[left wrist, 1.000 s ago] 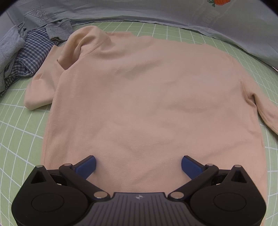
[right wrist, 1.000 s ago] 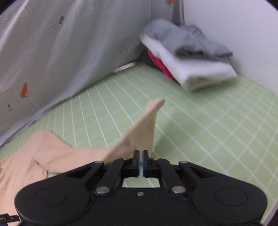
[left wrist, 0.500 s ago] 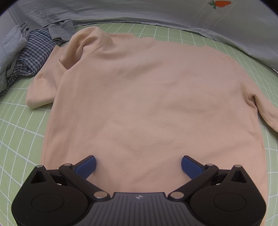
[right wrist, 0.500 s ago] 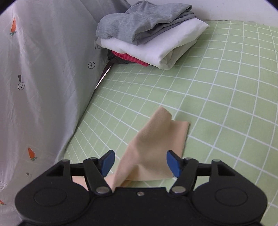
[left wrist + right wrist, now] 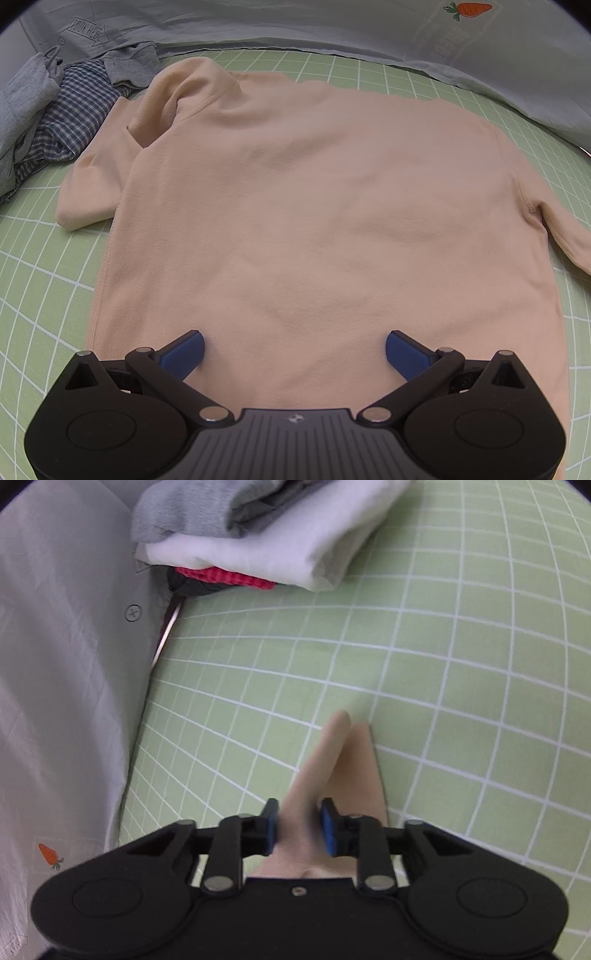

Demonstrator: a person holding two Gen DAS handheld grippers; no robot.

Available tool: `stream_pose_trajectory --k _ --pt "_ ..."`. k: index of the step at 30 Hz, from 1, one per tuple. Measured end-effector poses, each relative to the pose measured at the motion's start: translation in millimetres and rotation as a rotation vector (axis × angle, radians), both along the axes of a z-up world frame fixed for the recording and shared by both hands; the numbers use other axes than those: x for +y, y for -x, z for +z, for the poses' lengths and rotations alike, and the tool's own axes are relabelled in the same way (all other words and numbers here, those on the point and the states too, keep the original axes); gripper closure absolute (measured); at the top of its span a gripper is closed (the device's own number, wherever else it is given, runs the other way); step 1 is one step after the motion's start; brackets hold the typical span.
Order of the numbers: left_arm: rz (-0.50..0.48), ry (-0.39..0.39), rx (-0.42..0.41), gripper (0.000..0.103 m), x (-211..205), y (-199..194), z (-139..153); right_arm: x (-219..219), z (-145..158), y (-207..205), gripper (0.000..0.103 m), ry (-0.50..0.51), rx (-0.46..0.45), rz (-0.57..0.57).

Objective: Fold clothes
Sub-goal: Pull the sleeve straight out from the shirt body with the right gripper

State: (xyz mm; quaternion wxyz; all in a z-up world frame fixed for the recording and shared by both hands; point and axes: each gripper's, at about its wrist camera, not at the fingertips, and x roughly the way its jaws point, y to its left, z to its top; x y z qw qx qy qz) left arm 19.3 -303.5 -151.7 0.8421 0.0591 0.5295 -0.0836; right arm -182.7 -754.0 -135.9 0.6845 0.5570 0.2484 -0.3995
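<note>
A peach sweatshirt (image 5: 295, 206) is lying flat and spread out on the green grid mat (image 5: 33, 295), its body filling most of the left wrist view and its hem running under the left gripper (image 5: 294, 350). That gripper is hovering over the lower edge of the garment with its blue pads (image 5: 184, 350) standing wide apart, nothing pinched between them. One sleeve is lying bunched and folded near a checked shirt (image 5: 74, 118) and grey clothes (image 5: 26, 96) piled at the far left of the mat, while the other sleeve is trailing off past the right edge of that view. In the right wrist view the right gripper (image 5: 297, 829) is closing its jaws on that sleeve (image 5: 332, 771); the fabric is sitting between the blue pads, which are lying close along its sides, and the cuff end is reaching forward onto the mat just beyond the fingertips. Well beyond, a folded stack (image 5: 266, 535) of grey, white and red clothes is resting against a pale sheet (image 5: 66, 664) printed with carrots.
</note>
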Motion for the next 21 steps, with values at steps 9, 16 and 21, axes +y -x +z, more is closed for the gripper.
stream_pose_trajectory --k 9,16,21 --pt "0.002 0.002 -0.007 0.0 1 1 0 32 49 37 0.081 0.449 -0.163 0.117" --pt "0.002 0.003 -0.008 0.0 1 0 0 43 -25 87 0.065 0.137 0.054 -0.003" --pt "0.002 0.002 -0.004 0.0 2 -1 0 23 -20 71 0.036 0.218 0.101 0.015"
